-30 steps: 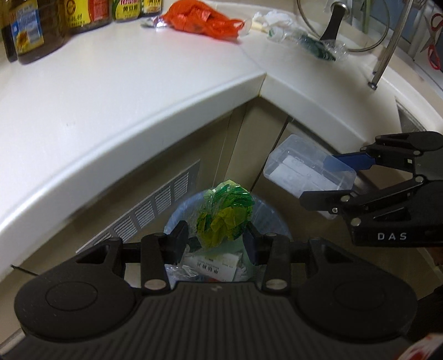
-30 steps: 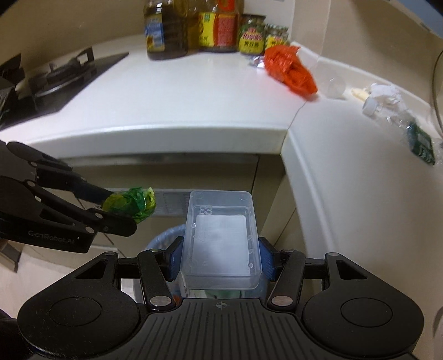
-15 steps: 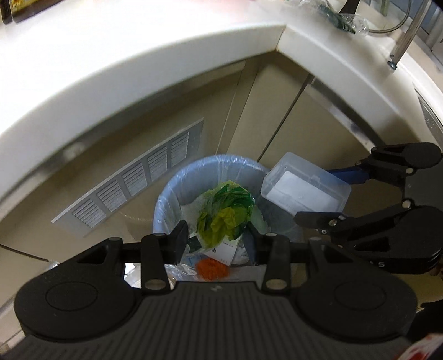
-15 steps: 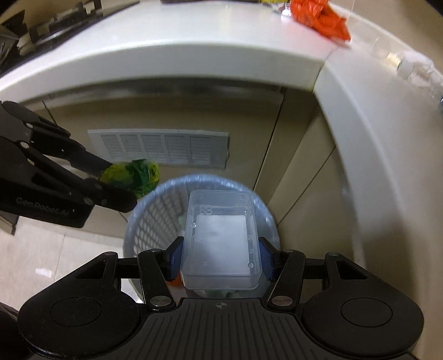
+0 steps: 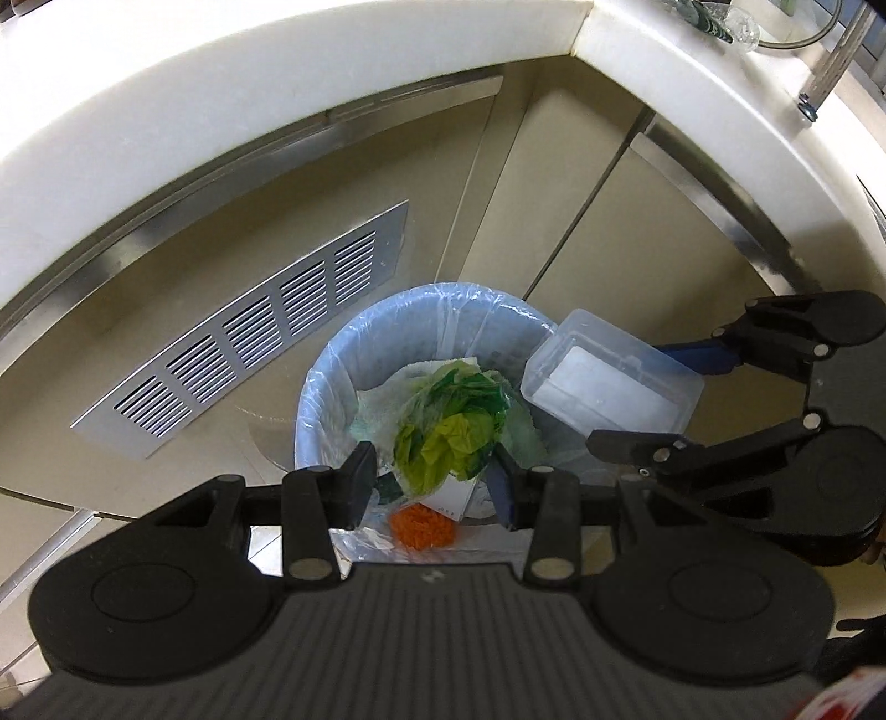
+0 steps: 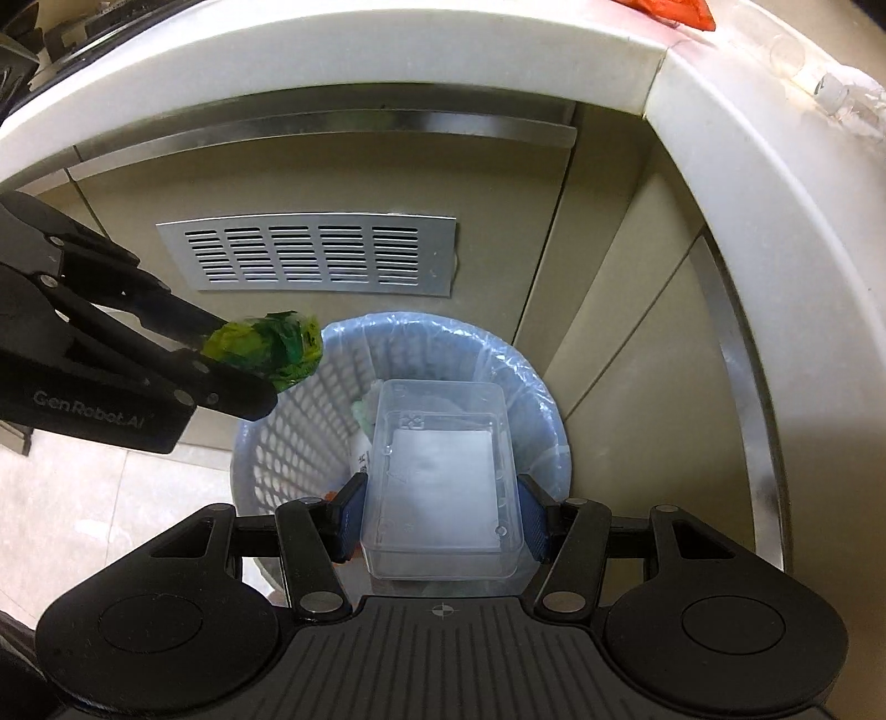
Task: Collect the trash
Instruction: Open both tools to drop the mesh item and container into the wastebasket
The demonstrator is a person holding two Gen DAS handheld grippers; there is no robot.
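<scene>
A crumpled green and yellow wrapper (image 5: 451, 429) is pinched in my left gripper (image 5: 437, 479), held above the mouth of a pale blue lined waste basket (image 5: 332, 365). In the right wrist view the same wrapper (image 6: 266, 349) hangs over the basket's left rim (image 6: 531, 376). My right gripper (image 6: 443, 512) is shut on a clear plastic box (image 6: 440, 476), directly above the basket opening. The left wrist view shows that box (image 5: 609, 382) over the basket's right rim. Paper, a towel and orange scraps (image 5: 423, 526) lie inside the basket.
The basket stands on the floor in the corner under a white L-shaped countertop (image 5: 221, 94). A metal vent grille (image 6: 310, 257) is set in the beige cabinet front behind it. An orange bag (image 6: 673, 11) and clear plastic litter (image 6: 836, 94) lie on the counter.
Both grippers have come down from counter height toward the basket with wrapper and box still held. The basket has grown larger and sits right beneath them; the counter has slid to the frame tops.
</scene>
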